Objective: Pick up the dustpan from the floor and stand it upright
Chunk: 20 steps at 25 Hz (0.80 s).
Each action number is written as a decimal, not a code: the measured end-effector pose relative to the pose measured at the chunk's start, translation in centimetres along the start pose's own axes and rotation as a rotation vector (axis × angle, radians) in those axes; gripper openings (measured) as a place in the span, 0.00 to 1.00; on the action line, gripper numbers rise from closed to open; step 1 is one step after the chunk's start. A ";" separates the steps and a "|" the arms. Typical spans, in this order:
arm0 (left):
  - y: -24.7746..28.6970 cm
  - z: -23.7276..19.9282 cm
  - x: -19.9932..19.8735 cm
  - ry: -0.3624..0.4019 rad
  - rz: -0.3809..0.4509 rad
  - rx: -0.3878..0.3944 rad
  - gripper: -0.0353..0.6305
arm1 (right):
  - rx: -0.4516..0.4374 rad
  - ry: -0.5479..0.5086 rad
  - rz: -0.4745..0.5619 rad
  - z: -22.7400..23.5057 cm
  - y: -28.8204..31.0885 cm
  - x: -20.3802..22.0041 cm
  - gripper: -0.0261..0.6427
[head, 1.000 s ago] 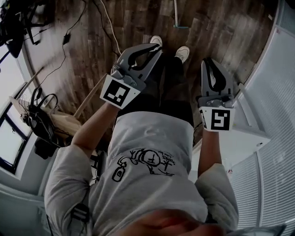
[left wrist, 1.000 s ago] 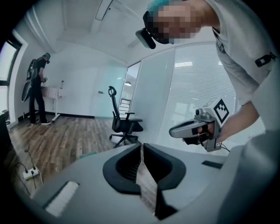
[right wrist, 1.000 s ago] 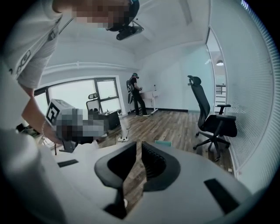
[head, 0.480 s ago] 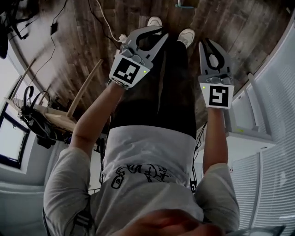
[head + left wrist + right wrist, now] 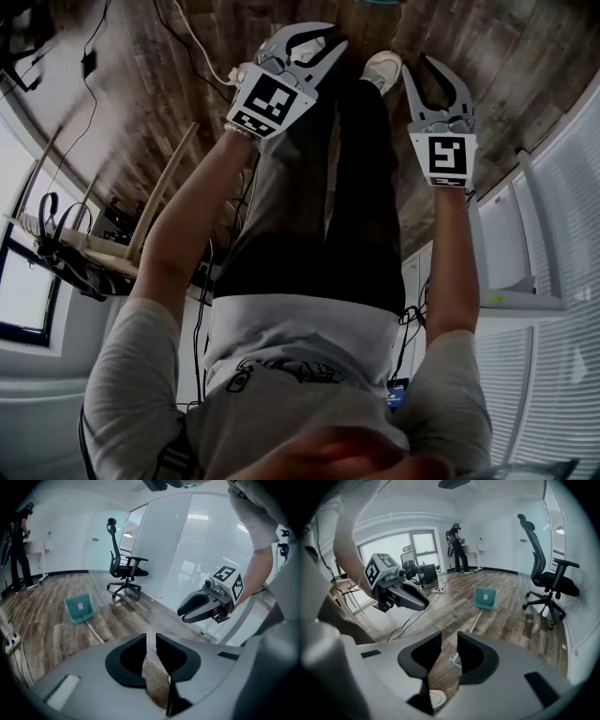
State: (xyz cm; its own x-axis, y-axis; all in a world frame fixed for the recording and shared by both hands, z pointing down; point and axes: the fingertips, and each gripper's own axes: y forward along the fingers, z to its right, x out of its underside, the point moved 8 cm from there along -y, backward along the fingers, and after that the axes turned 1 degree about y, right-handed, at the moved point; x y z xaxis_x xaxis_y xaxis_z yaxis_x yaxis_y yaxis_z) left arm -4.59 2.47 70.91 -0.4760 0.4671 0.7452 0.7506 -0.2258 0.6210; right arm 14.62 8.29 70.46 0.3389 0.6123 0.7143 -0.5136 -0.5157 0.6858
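A teal plastic dustpan [image 5: 78, 608] lay flat on the wood-plank floor [image 5: 37, 634], its scoop square and shallow. Its thin pale handle [image 5: 95, 633] ran back toward the person's white shoe [image 5: 382, 67]. It rested well ahead of both grippers, touched by neither.

The left gripper [image 5: 336, 37] and the right gripper [image 5: 417, 64], grey shells with curved black pads, pointed forward and down, side by side but apart. The jaws of each had just been opening to a narrow gap, with only floorboards showing between them.

Beyond the dustpan, a black office chair [image 5: 124, 569] on castors stood near a glass wall with blinds [image 5: 201, 550]. Cables [image 5: 405, 623] trailed over the boards on the person's left. Another person [image 5: 457, 548] stood by the far wall. Bare boards lay open from the shoes to the dustpan and round its sides.
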 end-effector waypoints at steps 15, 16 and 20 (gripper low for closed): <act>15.1 -6.2 15.5 0.107 -0.115 0.095 0.12 | -0.024 -0.055 -0.093 4.1 15.5 14.5 0.19; 16.1 -6.4 16.4 0.122 -0.121 0.102 0.12 | -0.026 -0.061 -0.095 4.4 16.3 15.3 0.19; 19.5 -6.8 20.2 0.174 -0.152 0.134 0.13 | -0.064 -0.080 -0.113 4.7 19.7 19.0 0.20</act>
State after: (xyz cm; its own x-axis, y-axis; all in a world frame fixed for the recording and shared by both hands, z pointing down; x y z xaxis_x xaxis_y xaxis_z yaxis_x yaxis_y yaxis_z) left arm -2.64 1.70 99.72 -0.6509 0.3304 0.6835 0.7128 -0.0439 0.7000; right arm 14.66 6.88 98.18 0.4580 0.6135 0.6433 -0.5169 -0.4049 0.7542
